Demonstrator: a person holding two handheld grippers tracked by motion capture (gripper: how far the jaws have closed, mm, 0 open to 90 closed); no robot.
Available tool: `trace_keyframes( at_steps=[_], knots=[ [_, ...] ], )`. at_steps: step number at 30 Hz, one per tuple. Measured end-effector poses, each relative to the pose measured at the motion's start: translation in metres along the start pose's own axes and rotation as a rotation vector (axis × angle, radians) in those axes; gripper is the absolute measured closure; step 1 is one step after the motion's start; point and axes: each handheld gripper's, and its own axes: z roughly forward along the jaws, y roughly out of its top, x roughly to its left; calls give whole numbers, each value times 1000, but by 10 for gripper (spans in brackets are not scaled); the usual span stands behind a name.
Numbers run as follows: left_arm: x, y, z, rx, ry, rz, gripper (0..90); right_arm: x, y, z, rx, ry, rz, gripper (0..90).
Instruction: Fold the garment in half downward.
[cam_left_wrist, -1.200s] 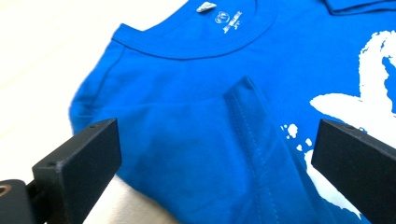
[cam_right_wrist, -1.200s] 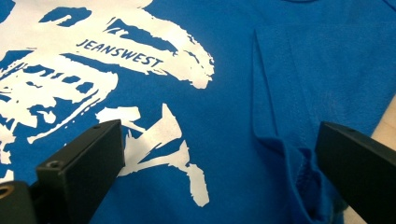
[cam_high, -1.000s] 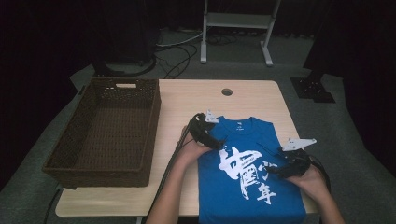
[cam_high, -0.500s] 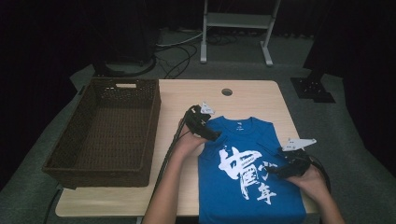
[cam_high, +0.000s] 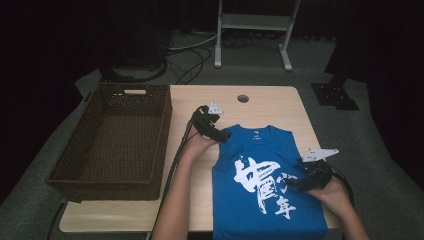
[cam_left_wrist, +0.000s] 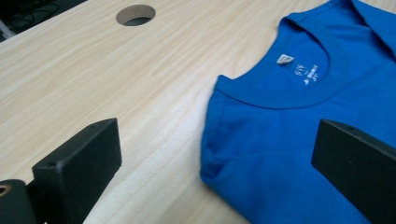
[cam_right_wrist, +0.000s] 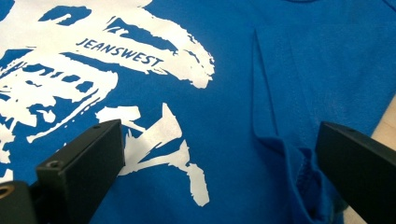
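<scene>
The pale wooden desk (cam_high: 270, 107) carries a blue printed T-shirt (cam_high: 260, 200), lying flat, reading "JEANSWEST"; its neck label is too small to read. The left hand-held gripper (cam_left_wrist: 210, 154) gapes empty above the shoulder corner, and the right hand-held gripper (cam_right_wrist: 215, 168) gapes empty above the sleeve.

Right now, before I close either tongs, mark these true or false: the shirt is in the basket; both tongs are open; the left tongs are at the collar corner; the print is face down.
1. The blue shirt lies in the wicker basket. False: it lies flat on the table; the basket holds nothing.
2. Left tongs and right tongs are both open. True.
3. The left tongs are by the shirt's shoulder corner near the collar. True.
4. The white print faces down. False: it faces up.
</scene>
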Motion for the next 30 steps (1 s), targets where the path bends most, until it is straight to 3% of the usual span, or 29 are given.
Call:
trace_keyframes(
  at_steps=[4,14,30],
  knots=[
    [9,-2,3,-7,7,10,10,0,0,0,0,0,0,17],
    [23,-13,13,-25,13,-27,10,0,0,0,0,0,-1,17],
    [35,-20,28,55,28,-12,10,0,0,0,0,0,0,17]
  ],
)
